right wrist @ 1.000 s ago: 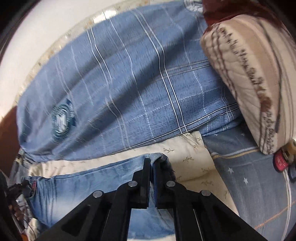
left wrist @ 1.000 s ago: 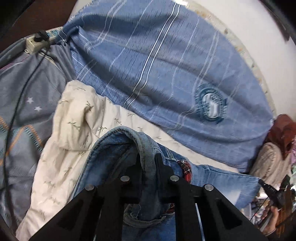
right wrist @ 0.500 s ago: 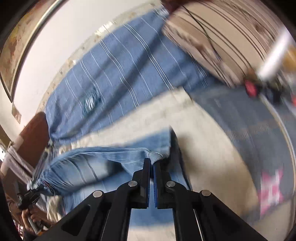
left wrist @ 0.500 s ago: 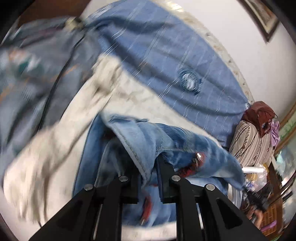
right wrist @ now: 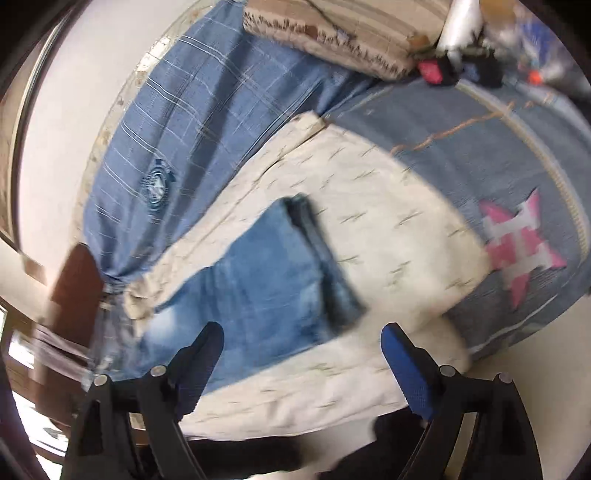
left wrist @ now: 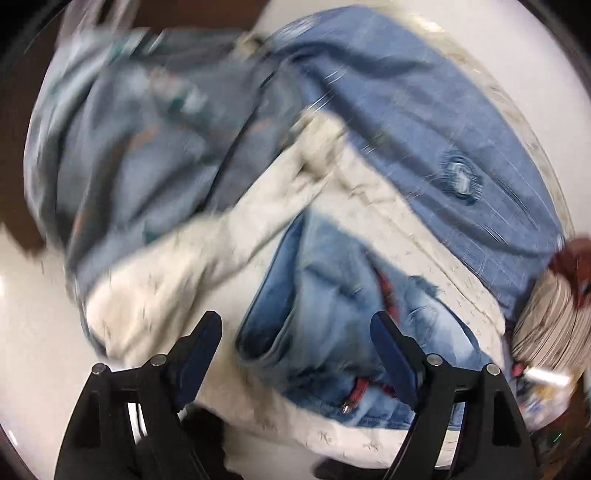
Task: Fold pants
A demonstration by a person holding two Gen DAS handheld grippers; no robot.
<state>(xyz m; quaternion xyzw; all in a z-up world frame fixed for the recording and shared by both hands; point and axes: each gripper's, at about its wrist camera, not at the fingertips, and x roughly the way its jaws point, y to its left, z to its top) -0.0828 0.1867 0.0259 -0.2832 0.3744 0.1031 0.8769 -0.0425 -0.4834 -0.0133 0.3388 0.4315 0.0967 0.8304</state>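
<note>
The blue jeans point(left wrist: 332, 314) lie on a cream patterned cloth point(left wrist: 192, 266) on the bed. In the left wrist view the waist end with a red tag faces me, lying rumpled. My left gripper point(left wrist: 295, 336) is open and empty above it. In the right wrist view the jeans point(right wrist: 258, 288) lie flat, folded over, with the dark hem end at the right. My right gripper point(right wrist: 303, 347) is open and empty, raised above the jeans' near edge. Both views are blurred by motion.
A blue striped pillow point(right wrist: 192, 122) lies behind the cream cloth point(right wrist: 388, 229). A brown striped cushion point(right wrist: 343, 33) sits at the far end. The grey-blue bedspread point(right wrist: 480, 147) has a pink star patch point(right wrist: 521, 243). Small clutter point(right wrist: 461, 66) lies beyond. The bed edge is near.
Both grippers were shut on the jeans' ends and lifted them. Now both are open, pulled back and up, and the jeans lie dropped on the cream cloth.
</note>
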